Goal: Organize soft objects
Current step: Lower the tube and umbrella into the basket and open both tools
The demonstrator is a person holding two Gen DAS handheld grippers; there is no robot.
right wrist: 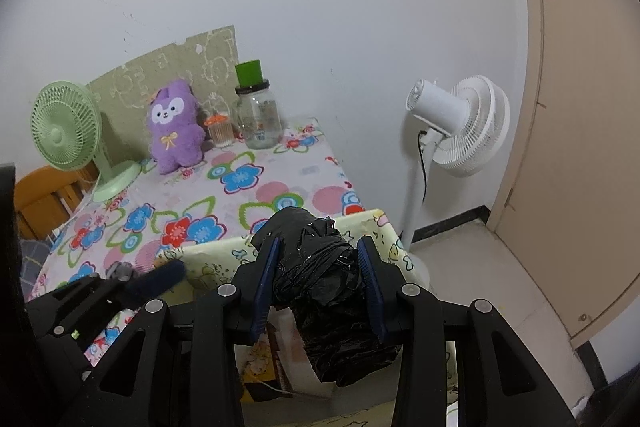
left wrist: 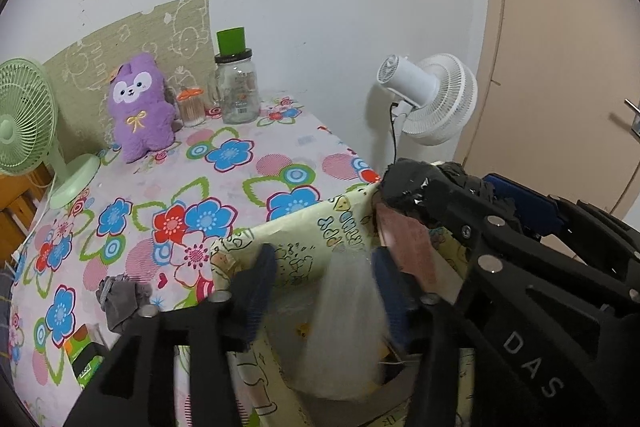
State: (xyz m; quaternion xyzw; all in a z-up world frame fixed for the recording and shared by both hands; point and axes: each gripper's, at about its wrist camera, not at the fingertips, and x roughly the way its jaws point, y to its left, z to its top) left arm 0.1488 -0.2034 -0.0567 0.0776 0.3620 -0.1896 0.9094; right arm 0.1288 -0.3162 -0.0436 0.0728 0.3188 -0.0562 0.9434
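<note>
Here, over the cartoon-print storage box [right wrist: 224,259], my right gripper [right wrist: 320,283] clamps a crumpled black plastic bag [right wrist: 320,267]. My left gripper [left wrist: 324,287] stands half open, a blurred translucent white bag [left wrist: 344,315] loose between its pads.

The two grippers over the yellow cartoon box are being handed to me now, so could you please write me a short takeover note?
Left gripper: open above the yellow box, a white bag between its fingers, not pinched; it looks to be dropping in.
Right gripper: shut on the black bag bundle, held over the same box.
Done: nothing visibly settled inside the box; its contents are hard to make out.
Left: probably release the black bundle into the box, then collect the grey cloth from the floral table. The purple plush sits at the back by the wall.
</note>
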